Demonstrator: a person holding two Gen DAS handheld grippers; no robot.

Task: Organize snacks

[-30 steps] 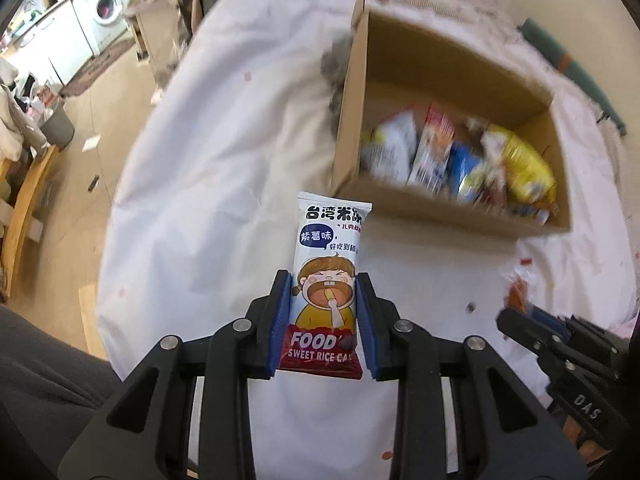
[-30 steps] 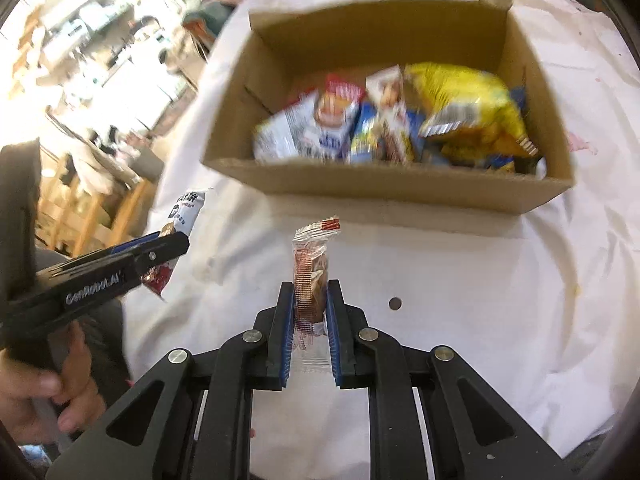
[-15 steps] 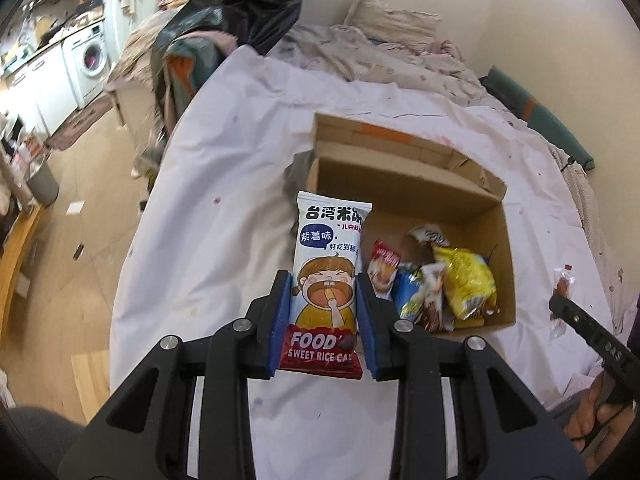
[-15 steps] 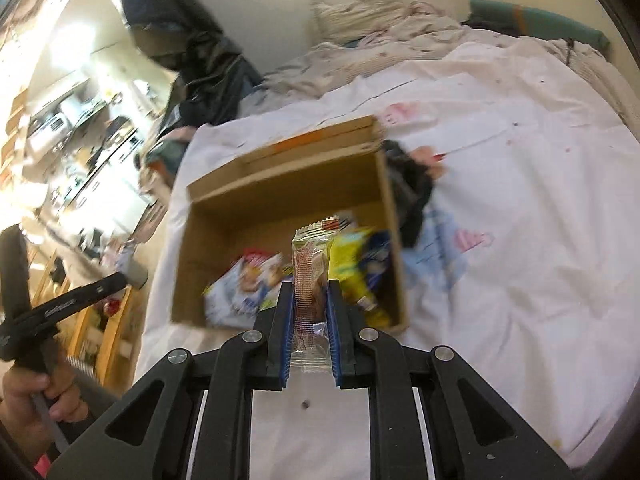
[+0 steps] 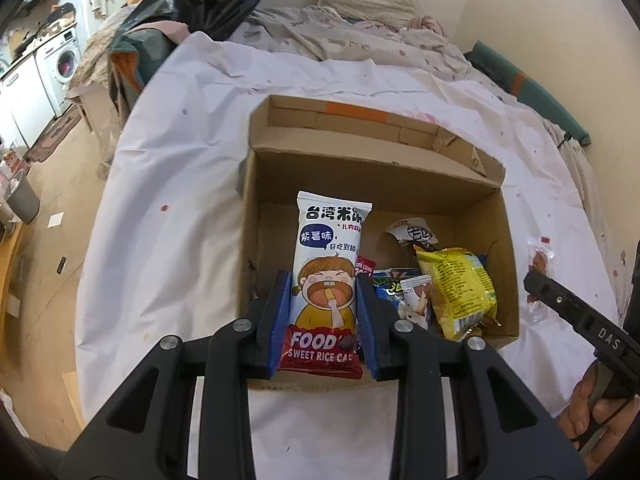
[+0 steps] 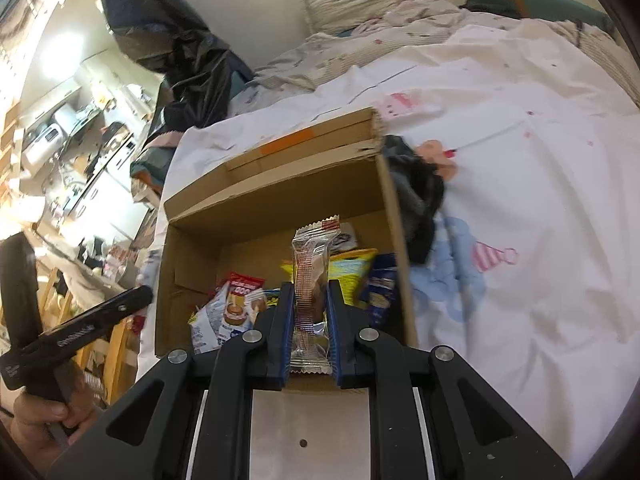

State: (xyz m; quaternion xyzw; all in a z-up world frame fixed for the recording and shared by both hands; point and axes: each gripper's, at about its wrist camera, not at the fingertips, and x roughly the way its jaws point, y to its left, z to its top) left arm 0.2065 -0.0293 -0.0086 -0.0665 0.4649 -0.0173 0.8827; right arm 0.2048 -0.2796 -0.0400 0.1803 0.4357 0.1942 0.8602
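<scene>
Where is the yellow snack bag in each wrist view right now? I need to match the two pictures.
Left wrist: yellow snack bag lies in the cardboard box's near right corner, right of centre.
Right wrist: yellow snack bag at centre, mostly hidden behind the clear-wrapped snack.
Shared landmark: the orange tape on the box's far flap.

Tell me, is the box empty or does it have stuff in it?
Partly filled: the box holds a yellow bag and other packets; bare cardboard floor shows.
</scene>
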